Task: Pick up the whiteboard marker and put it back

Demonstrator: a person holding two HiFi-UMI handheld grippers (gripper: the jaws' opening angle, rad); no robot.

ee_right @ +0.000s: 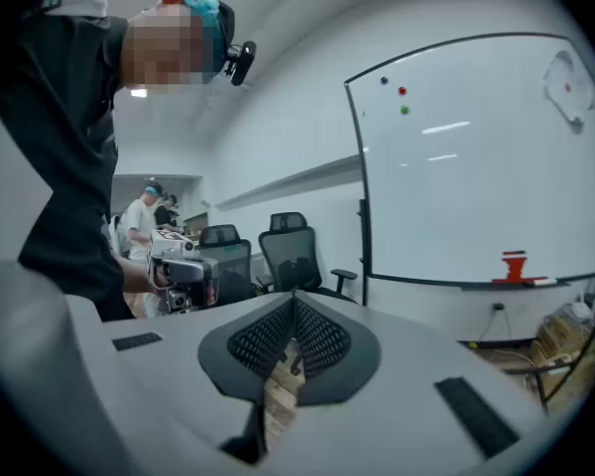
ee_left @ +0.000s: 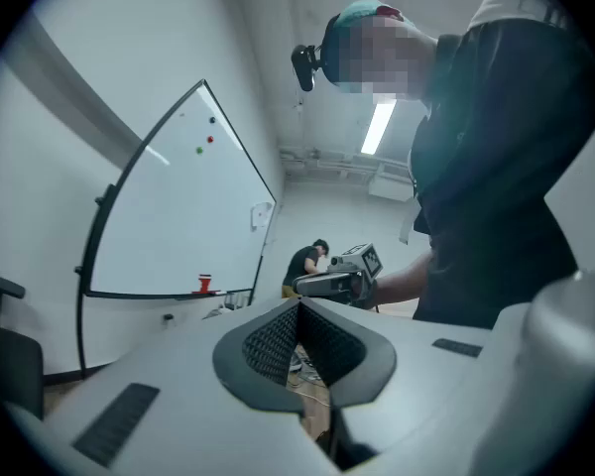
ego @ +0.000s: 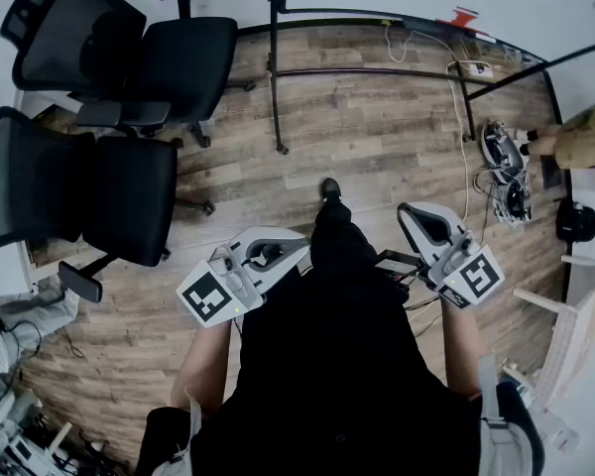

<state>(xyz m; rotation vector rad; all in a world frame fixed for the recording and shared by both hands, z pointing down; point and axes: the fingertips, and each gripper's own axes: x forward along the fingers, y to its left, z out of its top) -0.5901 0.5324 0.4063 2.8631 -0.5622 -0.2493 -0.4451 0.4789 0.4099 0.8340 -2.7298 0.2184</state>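
The left gripper (ee_left: 297,303) is clenched, its jaws meeting at the tips with nothing between them, and the right gripper (ee_right: 296,298) is closed and empty likewise. In the head view both sit low at the centre of the frame, over the wood floor (ego: 377,127). The whiteboard (ee_right: 476,167) fills the upper right of the right gripper view, with a red object (ee_right: 515,266) on its ledge. The whiteboard marker is too small to pick out in any view. Two black office chairs (ego: 129,196) stand at the head view's upper left.
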